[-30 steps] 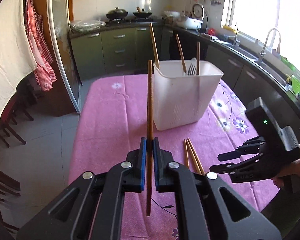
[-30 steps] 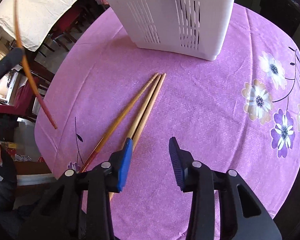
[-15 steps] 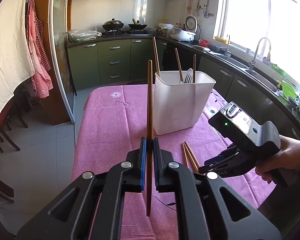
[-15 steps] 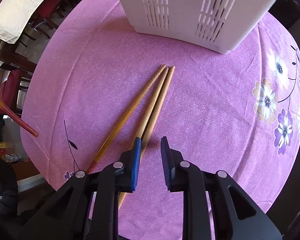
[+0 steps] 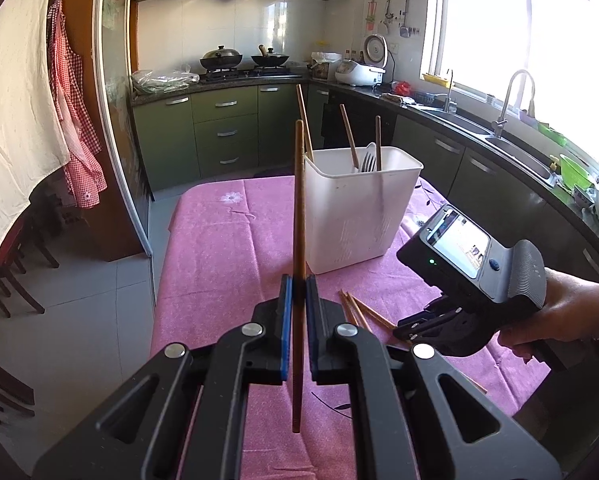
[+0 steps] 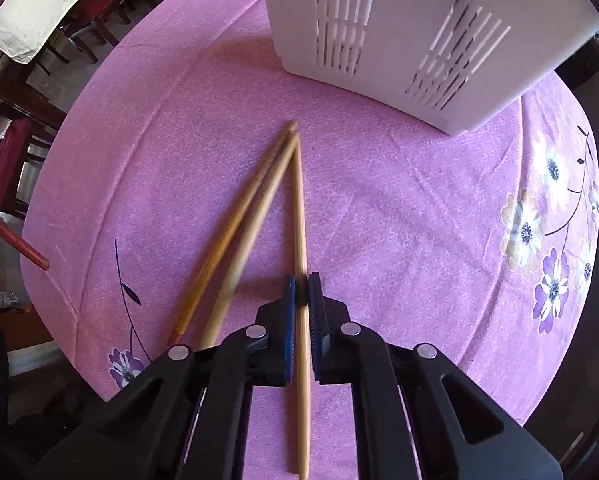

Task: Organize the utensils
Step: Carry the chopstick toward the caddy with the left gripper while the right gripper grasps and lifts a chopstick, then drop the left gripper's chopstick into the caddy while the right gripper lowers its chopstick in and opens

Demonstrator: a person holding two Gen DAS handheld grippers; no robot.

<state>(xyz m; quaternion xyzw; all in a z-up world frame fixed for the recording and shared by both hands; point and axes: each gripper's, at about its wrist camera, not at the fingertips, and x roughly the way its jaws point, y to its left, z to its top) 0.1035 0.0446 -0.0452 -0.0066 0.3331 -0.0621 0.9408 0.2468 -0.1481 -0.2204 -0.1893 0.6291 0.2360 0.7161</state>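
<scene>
My left gripper point(image 5: 298, 296) is shut on a dark brown chopstick point(image 5: 298, 216) and holds it upright above the table, left of the white utensil holder point(image 5: 359, 216). The holder has several chopsticks and a fork point(image 5: 368, 162) standing in it. My right gripper point(image 6: 302, 292) is shut on a light bamboo chopstick point(image 6: 299, 208) low over the pink tablecloth point(image 6: 399, 220). Two more chopsticks point(image 6: 243, 224) lie just to its left, tips near the holder point(image 6: 411, 36). In the left wrist view the right gripper's body point(image 5: 471, 276) is low at the right, its fingers hidden.
The pink flowered table point(image 5: 223, 248) has its edge close at the left and near side. Kitchen cabinets point(image 5: 227, 136) and a sink counter point(image 5: 499, 140) run behind and to the right. Chairs point(image 5: 15, 272) and hanging cloth point(image 5: 15, 92) are at the left.
My right gripper has closed on one light chopstick and swung it apart from the other two. My left gripper, still holding the dark chopstick, has drawn back and up from the holder.
</scene>
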